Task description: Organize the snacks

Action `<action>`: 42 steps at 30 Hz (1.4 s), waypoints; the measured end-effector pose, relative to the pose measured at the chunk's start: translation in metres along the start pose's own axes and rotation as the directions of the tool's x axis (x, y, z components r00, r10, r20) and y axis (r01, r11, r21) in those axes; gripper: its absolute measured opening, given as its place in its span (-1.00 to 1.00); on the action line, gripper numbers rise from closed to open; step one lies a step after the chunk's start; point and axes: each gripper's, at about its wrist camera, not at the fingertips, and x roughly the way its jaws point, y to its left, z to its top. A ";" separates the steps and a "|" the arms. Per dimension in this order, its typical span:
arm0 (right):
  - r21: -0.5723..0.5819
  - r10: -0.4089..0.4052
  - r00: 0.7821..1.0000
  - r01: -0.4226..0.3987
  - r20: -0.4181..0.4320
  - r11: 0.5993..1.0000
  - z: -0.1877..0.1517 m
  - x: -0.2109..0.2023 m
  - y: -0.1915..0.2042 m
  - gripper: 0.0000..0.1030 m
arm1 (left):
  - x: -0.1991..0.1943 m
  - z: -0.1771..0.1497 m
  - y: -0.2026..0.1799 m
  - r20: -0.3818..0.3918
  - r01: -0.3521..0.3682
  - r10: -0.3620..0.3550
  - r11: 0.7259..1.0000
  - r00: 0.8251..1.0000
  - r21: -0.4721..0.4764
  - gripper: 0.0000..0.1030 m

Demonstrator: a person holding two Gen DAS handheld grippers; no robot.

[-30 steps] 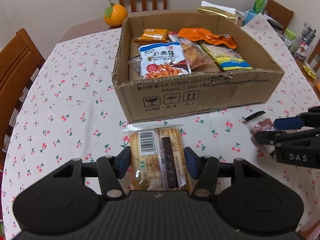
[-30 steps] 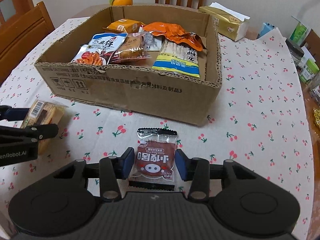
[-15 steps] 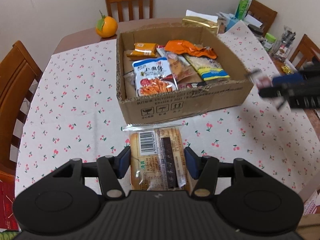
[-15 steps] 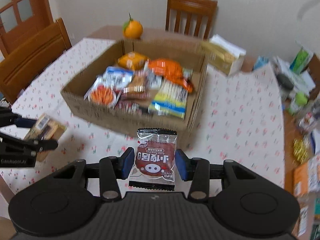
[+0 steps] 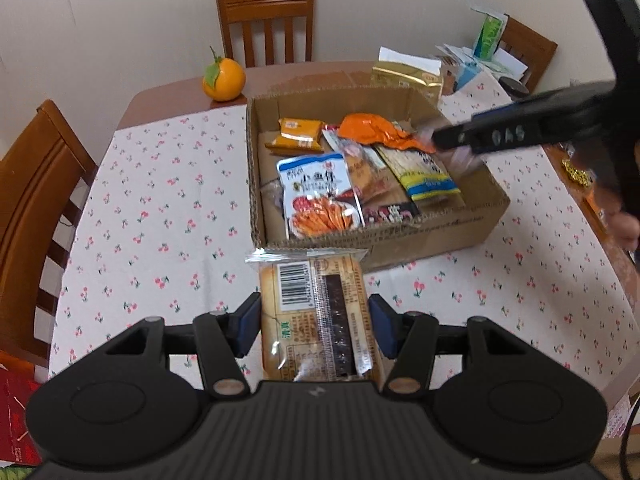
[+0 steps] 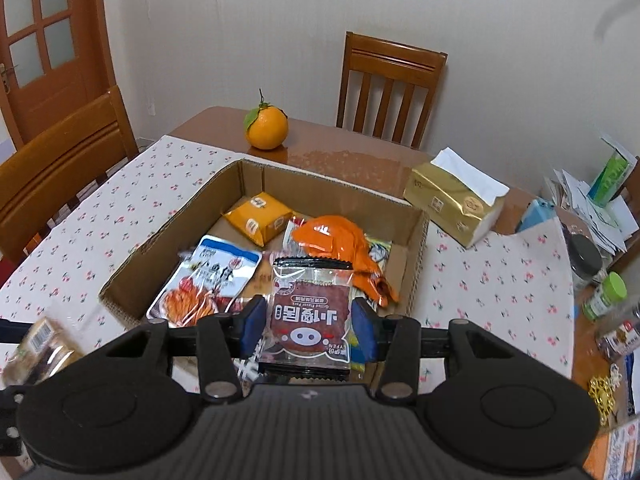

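The left gripper [image 5: 314,326] hangs before the cardboard box's [image 5: 424,236] near wall, fingers clamped on a barcoded cake packet [image 5: 316,316]. The right gripper [image 6: 308,326] is over the box's open top; its fingers have just been opening, the red pork-jerky packet [image 6: 310,316], printed "Grilled Flavor Pork", between them, barely touched. Bare cherry-print bench [image 5: 160,208] lies left.

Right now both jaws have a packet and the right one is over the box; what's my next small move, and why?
Probably finish opening the right gripper. Its jaws have just been opening, with the pork packet between them, clear gaps showing at the pads, over the box. It should drop among the snacks. The left gripper with the cake packet is short of the box.
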 end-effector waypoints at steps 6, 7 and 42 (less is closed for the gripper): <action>0.021 0.005 1.000 -0.005 0.002 1.000 -0.013 -0.007 0.001 0.85 | 0.001 0.022 -0.003 0.033 0.000 0.000 1.000 0.999 0.019 0.09; 0.026 0.005 1.000 -0.005 -0.007 1.000 -0.017 -0.010 0.002 0.86 | 0.001 0.027 -0.004 0.040 0.003 -0.004 1.000 0.999 0.021 0.09; 0.167 -0.103 0.990 0.118 -0.097 0.979 -0.057 -0.035 -0.014 1.00 | 0.031 0.112 -0.035 0.269 -0.088 0.080 0.996 0.960 0.019 0.93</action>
